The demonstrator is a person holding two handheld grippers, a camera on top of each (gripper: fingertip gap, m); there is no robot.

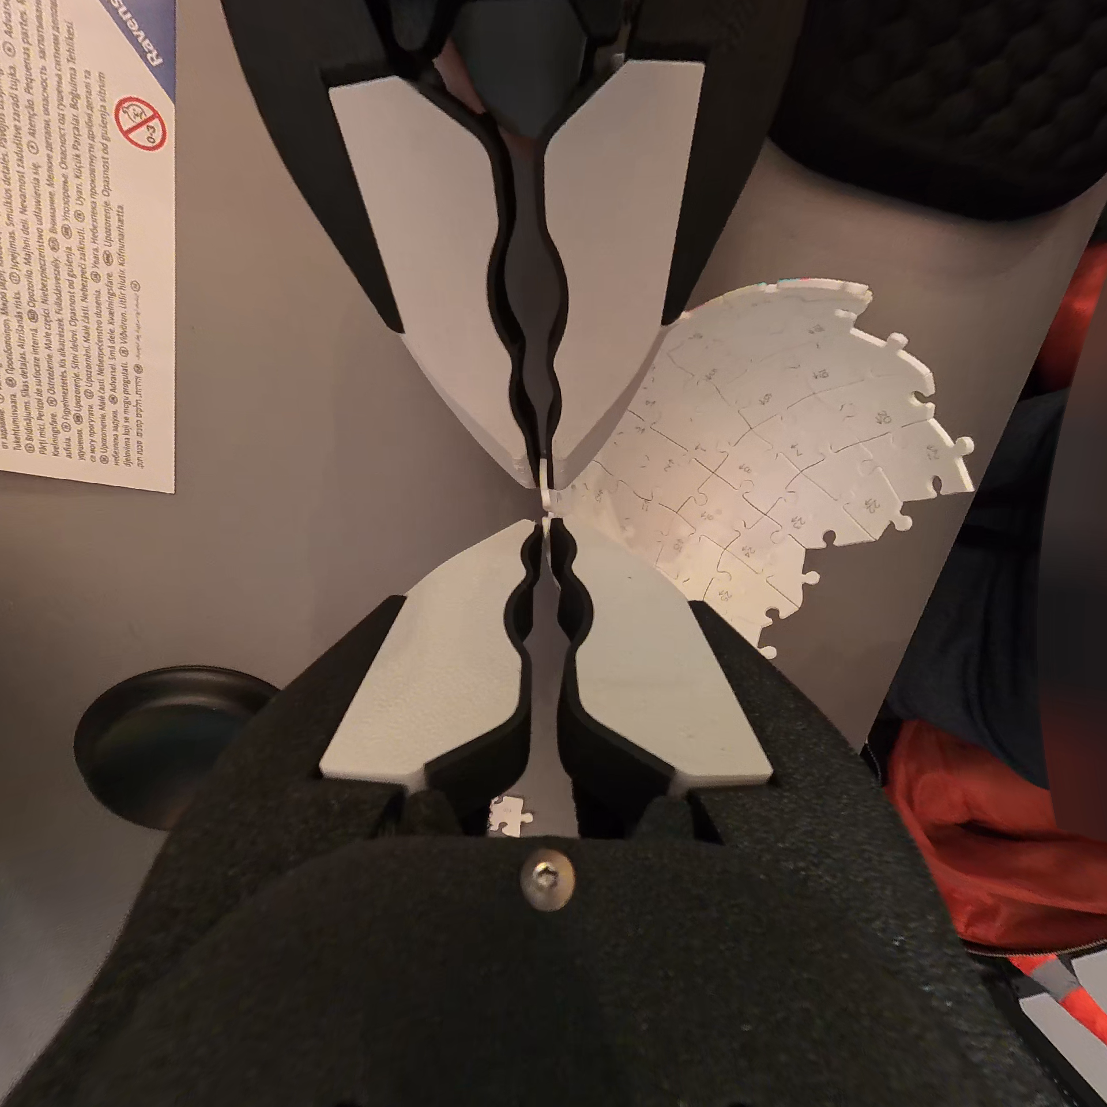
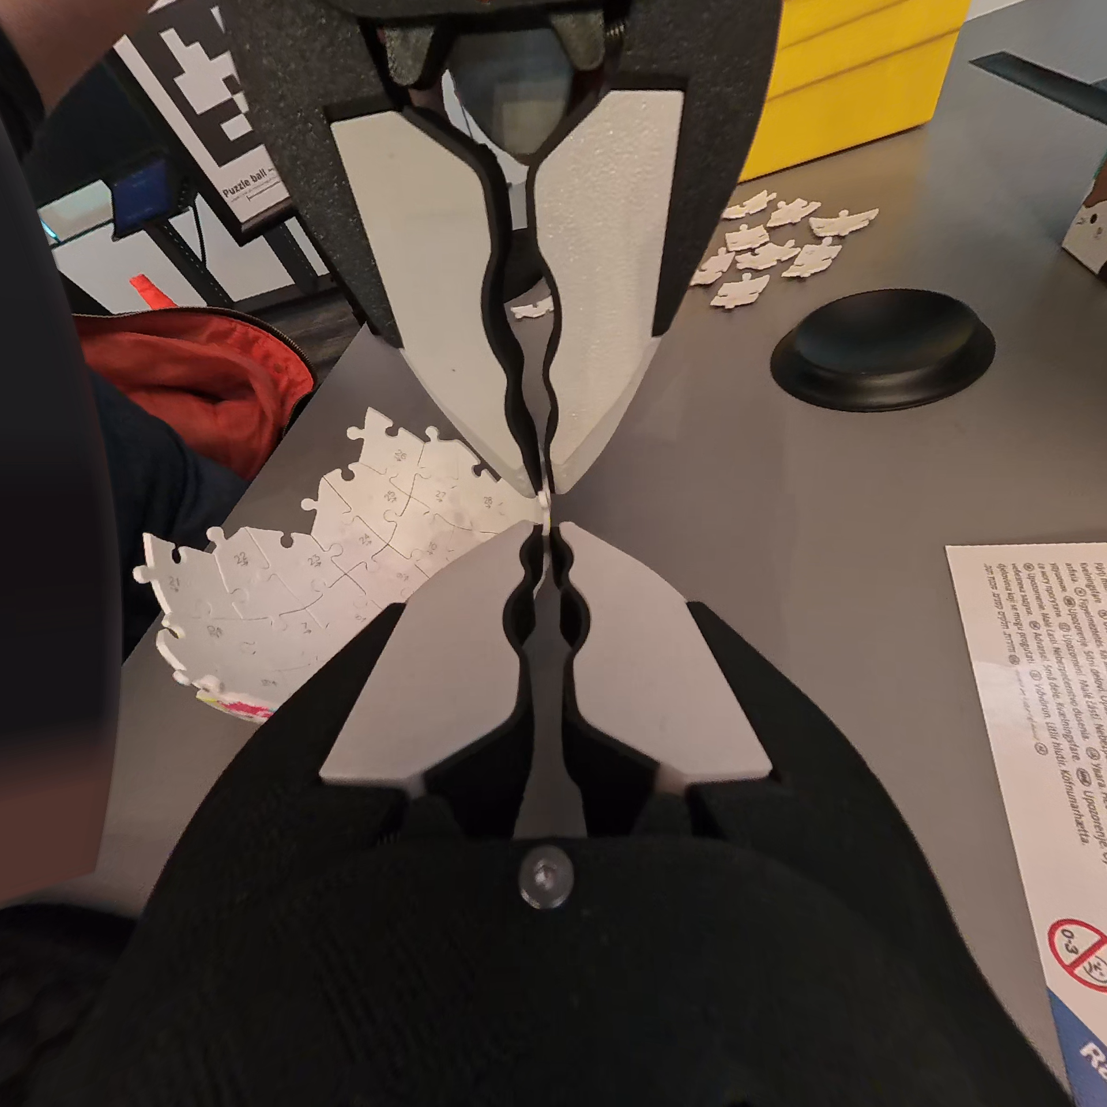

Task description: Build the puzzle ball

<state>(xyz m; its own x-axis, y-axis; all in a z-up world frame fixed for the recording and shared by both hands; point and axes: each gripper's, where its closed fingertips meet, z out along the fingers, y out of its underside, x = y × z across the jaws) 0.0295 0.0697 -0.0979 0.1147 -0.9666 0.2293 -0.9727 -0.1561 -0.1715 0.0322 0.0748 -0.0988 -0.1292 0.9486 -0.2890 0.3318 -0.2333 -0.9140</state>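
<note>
Two grippers meet tip to tip above grey table (image 2: 779,509). Left gripper (image 1: 546,530) and right gripper (image 2: 546,530) each pinched on rim of half-built puzzle ball shell (image 1: 779,455), held aloft. Step: seating edge piece, likely. Next: press tab home; loose pieces (image 2: 773,245) lie far right.

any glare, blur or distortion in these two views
Left wrist view: warm glare washes out the curved puzzle shell; wide-angle bending at the edges. Right wrist view: a smeared dark patch fills the left edge; the loose pieces stay sharp; the shell is evenly lit.
</note>
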